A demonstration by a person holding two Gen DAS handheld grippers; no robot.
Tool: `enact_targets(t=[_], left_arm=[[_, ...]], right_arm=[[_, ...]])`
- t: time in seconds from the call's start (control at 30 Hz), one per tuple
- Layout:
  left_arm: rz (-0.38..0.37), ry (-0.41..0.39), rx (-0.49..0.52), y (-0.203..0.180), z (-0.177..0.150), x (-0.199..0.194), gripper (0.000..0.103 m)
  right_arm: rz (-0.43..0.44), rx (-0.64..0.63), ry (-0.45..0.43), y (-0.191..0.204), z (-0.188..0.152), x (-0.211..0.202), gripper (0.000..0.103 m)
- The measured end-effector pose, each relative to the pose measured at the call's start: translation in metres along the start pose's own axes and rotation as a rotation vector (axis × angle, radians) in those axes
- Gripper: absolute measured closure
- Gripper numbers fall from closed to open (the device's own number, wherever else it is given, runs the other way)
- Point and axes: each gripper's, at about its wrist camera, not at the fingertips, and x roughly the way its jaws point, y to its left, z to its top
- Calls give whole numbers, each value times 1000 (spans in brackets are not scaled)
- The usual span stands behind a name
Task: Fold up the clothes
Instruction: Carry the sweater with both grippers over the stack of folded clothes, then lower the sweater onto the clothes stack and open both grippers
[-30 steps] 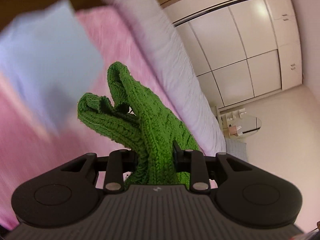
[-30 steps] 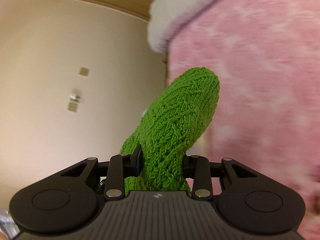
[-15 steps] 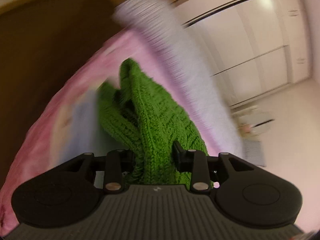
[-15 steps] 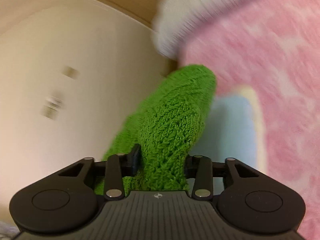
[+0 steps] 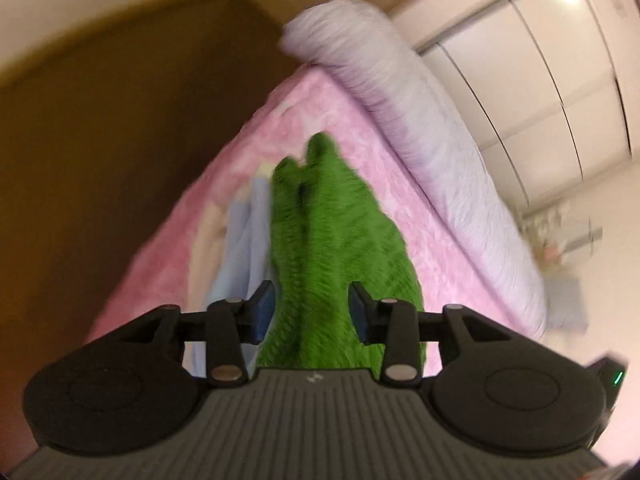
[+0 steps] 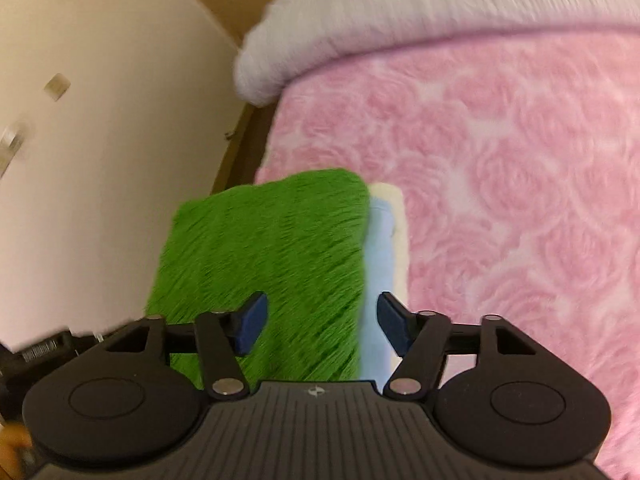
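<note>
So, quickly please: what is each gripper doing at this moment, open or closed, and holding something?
Left gripper: open, green knitted garment between its fingers, not squeezed.
Right gripper: open wide, holding nothing; the garment lies below it.

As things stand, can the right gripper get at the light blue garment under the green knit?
Probably yes. The right gripper is open, and a strip of the light blue garment shows bare beside the green knit, just ahead of its right-hand finger.

Right gripper [image 6: 320,322] jaws spread wide over green knit garment [image 6: 264,256], lying flat atop light-blue folded cloth [image 6: 378,280] on pink rose-patterned blanket [image 6: 500,200]; frame motion-blurred.
</note>
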Motion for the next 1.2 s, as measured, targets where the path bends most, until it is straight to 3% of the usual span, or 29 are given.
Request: enact_targets(t=[0.1,0.2,0.3,0.43,0.73,0.97,1.1,1.17,1.2], left_arm=[[27,25,235,-35,-5,-5,91],[60,54,375,-51,-18,8,93],[117,112,436,-41,-29,32,95],[103,132,394,-12,-34,45,93],[82,143,380,9,-33,40,93],[86,133,348,11,-35,36,93],[98,114,298,3,-32,28,94],[113,92,281,-6,-31,19,94],[126,79,283,-12,-32,13,94]], right_arm=[[-7,-104,44,29,-13,-2,70],[-24,-158,68,50,-29,9,70],[-58,-190,108,65,-47,27,70],[-118,-271,137,79,-70,46,69],[-191,-387,175,99,-80,72,68],[-185,-404,198,94,-81,86,68],[-131,-365,195,85,-67,74,68],[-95,-344,180,80,-59,58,61],[-75,-334,173,79,-57,49,44]])
